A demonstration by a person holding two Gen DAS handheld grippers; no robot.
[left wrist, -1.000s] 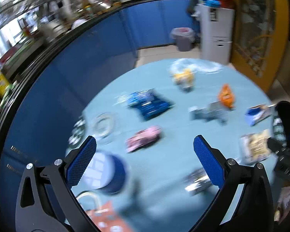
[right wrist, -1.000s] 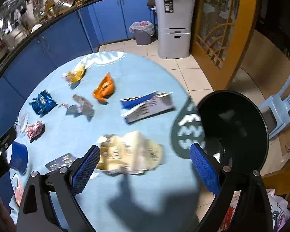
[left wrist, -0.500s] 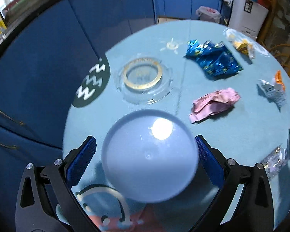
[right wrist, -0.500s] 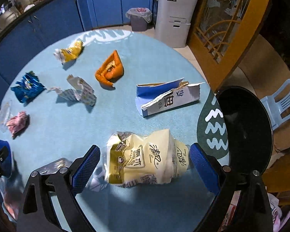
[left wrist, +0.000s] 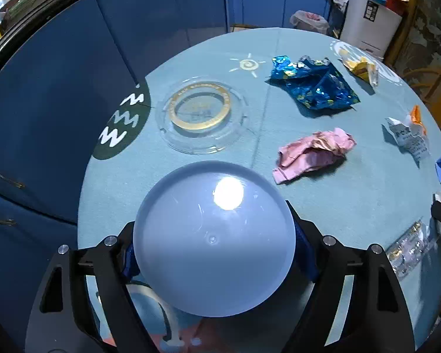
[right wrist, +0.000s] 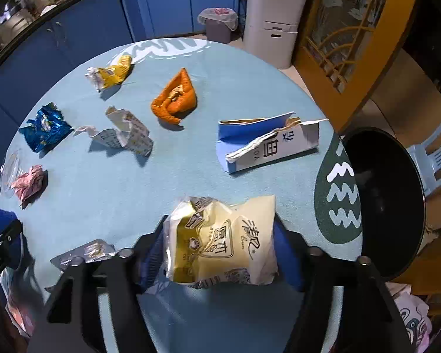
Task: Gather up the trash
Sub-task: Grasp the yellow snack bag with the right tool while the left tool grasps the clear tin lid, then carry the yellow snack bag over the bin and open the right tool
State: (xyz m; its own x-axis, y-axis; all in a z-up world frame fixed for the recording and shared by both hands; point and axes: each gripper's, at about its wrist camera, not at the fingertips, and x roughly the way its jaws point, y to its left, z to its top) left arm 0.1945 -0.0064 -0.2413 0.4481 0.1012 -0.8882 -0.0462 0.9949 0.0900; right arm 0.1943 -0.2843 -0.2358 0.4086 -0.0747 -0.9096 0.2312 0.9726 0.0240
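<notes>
Both claws have just been closing: the left claw (left wrist: 214,260) clamps the pale blue round plastic bowl (left wrist: 214,238) at the near left of the light blue round table (right wrist: 244,67), the right claw (right wrist: 219,257) squeezes the crumpled cream tissue packet (right wrist: 220,241) near the black round bin (right wrist: 388,203) at the table's right edge.

Lit from overhead, moderately bright on the table (left wrist: 352,206), dim at the dark vignetted corners; round glare spot on the pale blue dome (left wrist: 214,241) between the left claw's fingers; short shadows beside wrappers; strong fisheye bending at edges; slight blur at lower left of right view.
</notes>
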